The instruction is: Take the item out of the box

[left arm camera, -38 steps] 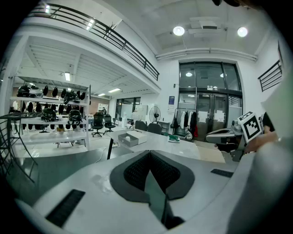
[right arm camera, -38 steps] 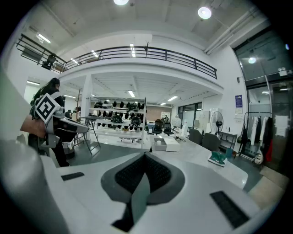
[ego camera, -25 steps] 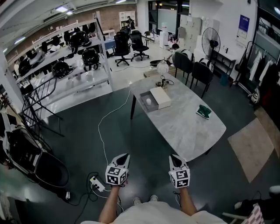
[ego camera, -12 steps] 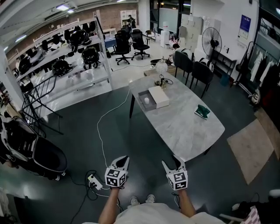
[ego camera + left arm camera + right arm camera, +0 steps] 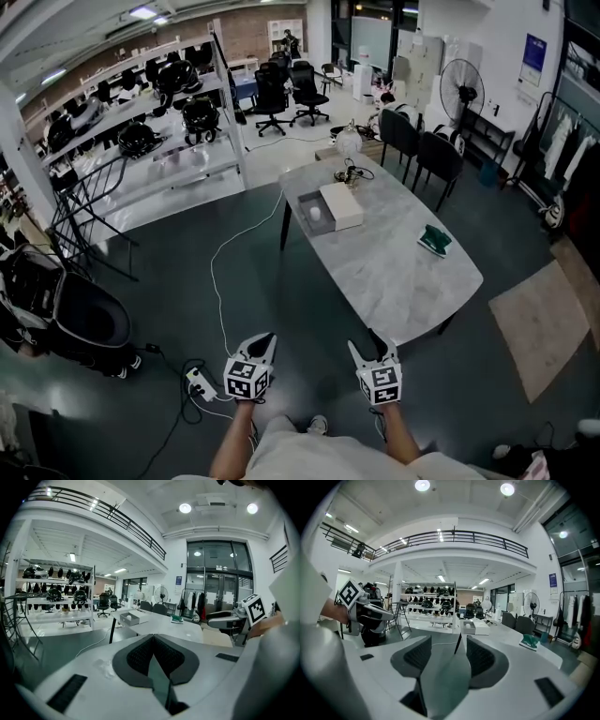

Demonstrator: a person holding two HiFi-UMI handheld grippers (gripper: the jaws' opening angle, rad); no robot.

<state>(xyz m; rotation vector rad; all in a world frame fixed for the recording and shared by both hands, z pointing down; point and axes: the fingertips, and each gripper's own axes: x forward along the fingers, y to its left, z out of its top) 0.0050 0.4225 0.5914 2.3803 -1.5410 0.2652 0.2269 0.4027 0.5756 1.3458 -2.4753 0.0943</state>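
Grey-white table (image 5: pixel 394 272) bears the box (image 5: pixel 330 208); left gripper (image 5: pixel 266 338) jaws pressed together, right gripper (image 5: pixel 366 340) parted, both empty.

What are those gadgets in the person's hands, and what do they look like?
Two hand-held tools, the left gripper and right gripper: pale grey bodies, each ending in two jaws lined with dark textured pads and carrying a cube of black-and-white square markers. The person wears a light top, forearms bare.
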